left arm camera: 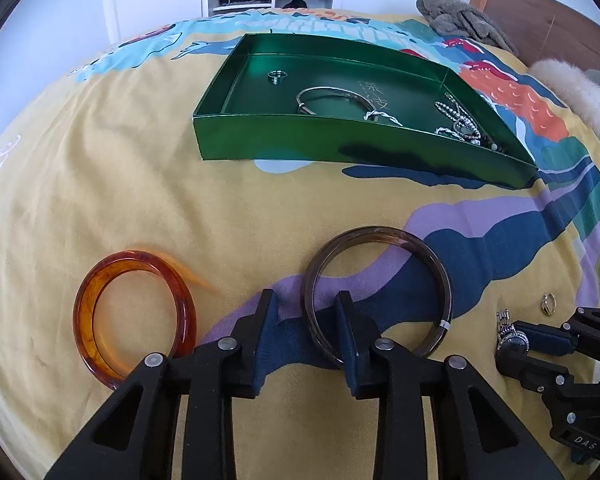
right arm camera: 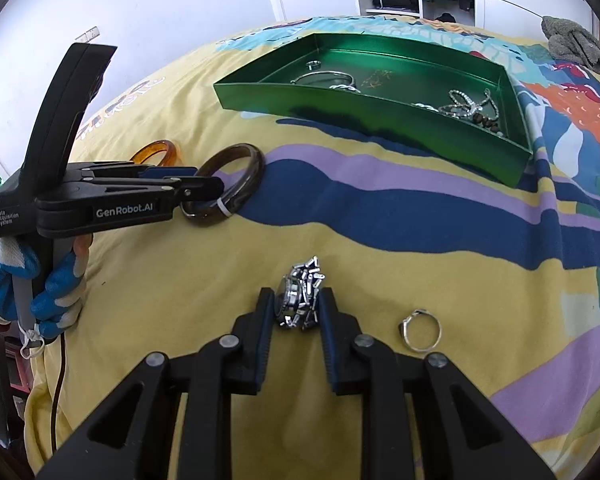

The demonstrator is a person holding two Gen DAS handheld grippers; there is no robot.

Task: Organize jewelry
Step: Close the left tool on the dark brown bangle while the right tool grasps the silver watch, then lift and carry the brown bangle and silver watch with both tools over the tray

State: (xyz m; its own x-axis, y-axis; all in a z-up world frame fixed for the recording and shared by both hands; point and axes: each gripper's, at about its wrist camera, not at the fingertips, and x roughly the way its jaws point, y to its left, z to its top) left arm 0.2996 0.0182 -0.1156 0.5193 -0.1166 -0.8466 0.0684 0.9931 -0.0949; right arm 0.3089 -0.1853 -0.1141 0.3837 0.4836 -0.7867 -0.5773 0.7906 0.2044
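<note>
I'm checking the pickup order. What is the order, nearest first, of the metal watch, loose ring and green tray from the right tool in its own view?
1. Metal watch: between the right tool's fingers.
2. Loose ring: on the bedspread just right.
3. Green tray: far ahead.

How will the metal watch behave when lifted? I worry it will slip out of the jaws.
The watch lies bunched between the right gripper's fingers, its link band folded, so it will probably dangle loose once raised. Polished metal looks slippery against the pads. It likely feels heavy for its size.
</note>
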